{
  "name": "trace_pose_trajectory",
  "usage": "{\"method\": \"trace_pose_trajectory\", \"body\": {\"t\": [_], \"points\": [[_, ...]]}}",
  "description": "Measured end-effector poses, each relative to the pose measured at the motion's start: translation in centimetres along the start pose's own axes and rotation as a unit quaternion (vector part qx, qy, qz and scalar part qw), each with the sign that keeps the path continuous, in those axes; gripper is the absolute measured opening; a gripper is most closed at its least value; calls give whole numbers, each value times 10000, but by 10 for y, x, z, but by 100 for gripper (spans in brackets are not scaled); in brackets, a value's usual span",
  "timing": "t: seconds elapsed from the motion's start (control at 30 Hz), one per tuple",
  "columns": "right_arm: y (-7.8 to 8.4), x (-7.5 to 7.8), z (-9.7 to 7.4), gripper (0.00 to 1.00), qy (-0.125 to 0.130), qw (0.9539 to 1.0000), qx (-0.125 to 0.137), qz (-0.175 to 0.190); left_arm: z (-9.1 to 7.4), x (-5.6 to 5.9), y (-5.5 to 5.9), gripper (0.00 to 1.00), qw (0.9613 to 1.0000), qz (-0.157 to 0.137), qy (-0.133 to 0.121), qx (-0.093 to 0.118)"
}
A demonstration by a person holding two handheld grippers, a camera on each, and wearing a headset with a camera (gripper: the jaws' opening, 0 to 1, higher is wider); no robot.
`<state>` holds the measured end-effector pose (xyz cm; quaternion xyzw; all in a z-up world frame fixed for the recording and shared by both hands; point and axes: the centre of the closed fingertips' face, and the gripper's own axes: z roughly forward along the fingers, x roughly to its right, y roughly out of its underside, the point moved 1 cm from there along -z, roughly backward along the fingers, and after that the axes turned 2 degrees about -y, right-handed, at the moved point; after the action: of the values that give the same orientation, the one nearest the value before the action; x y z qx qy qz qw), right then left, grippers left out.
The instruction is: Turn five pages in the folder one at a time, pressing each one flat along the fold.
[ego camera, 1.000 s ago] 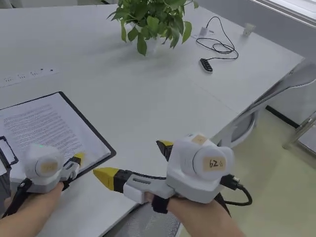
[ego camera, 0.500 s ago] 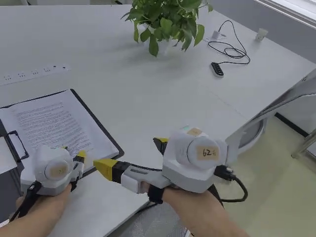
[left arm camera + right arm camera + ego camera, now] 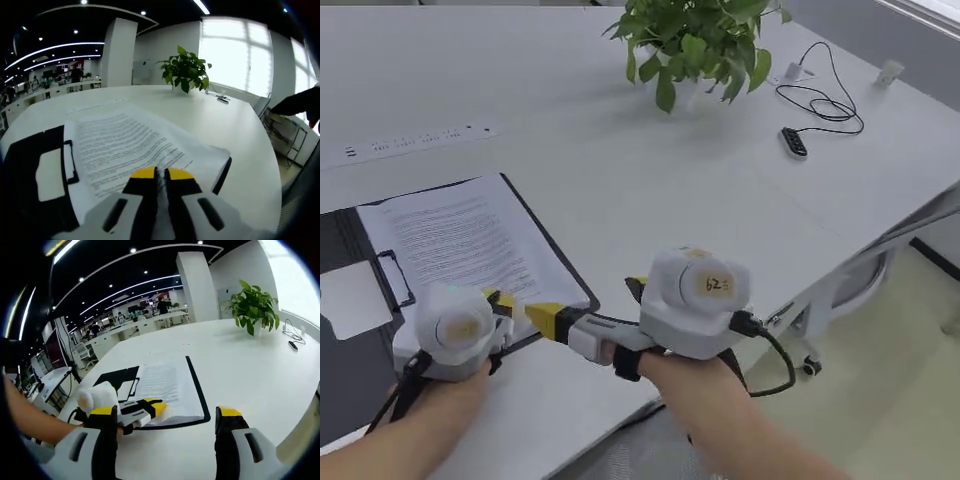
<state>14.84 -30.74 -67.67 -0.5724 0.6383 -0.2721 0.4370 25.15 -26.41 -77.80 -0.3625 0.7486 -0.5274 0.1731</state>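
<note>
Five pages seem left to turn, I think, as no turned page lies on the black left half of the folder (image 3: 345, 370). It lies open on the bench (image 3: 620, 170), at the near left. The left gripper (image 3: 161, 172) is squeezed closed at the top page's (image 3: 460, 235) near corner; I cannot tell if it grips paper. The right gripper (image 3: 590, 302) is wide open, holding nothing, just beside the folder.

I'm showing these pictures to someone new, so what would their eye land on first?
Two white tools with yellow tips sit at the near edge of the table: the right hand-held gripper gapes open, and the left hand-held gripper is shut over the near corner of the printed page. That page lies in an open black folder on the left, and a leafy plant stands farther back.
</note>
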Motion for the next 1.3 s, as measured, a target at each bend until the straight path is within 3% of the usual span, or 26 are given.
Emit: {"method": "trace_pose_trajectory", "body": {"t": [0.17, 0.23, 0.3, 0.57, 0.93, 1.03, 1.3], "points": [[12, 11, 21, 68, -3, 9996, -196, 192, -1, 2, 1, 4, 10000, -38, 37, -5], [18, 18, 28, 61, 104, 9983, -247, 518, -1, 2, 1, 4, 10000, -1, 70, 2], [19, 22, 33, 56, 101, 9980, -232, 582, -1, 1, 1, 4, 10000, -13, 81, 17], [27, 34, 53, 41, 187, 9979, -415, 455, -1, 2, 0, 4, 9999, -21, 68, 73], [36, 46, 74, 35, 226, 9966, -604, 515, 0, 1, -1, 4, 9999, 8, 66, 132], [43, 48, 78, 31, 213, 9955, -716, 589, 0, 1, -1, 4, 9999, 5, 66, 145], [46, 57, 82, 18, 344, 9933, -675, 870, 0, 1, -1, 4, 9999, -2, 40, 159]]}}
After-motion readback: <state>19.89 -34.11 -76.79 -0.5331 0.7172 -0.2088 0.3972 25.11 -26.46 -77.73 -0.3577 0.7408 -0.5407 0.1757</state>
